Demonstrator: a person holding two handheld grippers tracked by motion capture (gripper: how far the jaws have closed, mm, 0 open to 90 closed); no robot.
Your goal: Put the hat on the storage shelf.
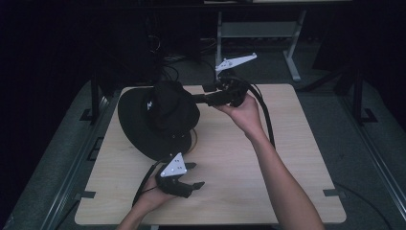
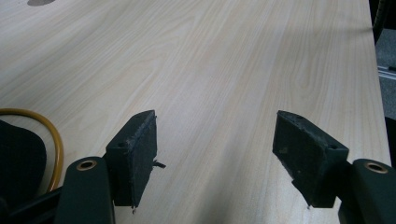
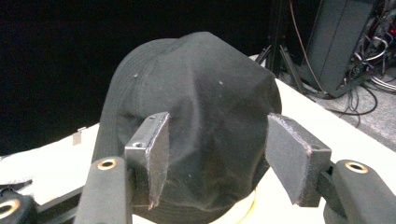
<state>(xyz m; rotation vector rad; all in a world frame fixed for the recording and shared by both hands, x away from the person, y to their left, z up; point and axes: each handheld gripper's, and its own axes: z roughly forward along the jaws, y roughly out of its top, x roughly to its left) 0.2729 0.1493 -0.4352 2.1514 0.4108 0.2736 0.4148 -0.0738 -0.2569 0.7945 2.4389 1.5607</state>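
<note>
I brought the right claw (image 3: 212,158), jaws spread, to the hat (image 1: 158,117) at ten o'clock on the surface (image 1: 268,163); pinching deep was wisest. The left claw (image 2: 217,154) hung released.

1. You are working in a lab-like test room: a bare wooden table (image 1: 268,163) stands on a metal frame (image 1: 72,158).
2. Behind you see cables (image 3: 369,51) and dark equipment cases (image 3: 338,42) (surroundings unlit).
</note>
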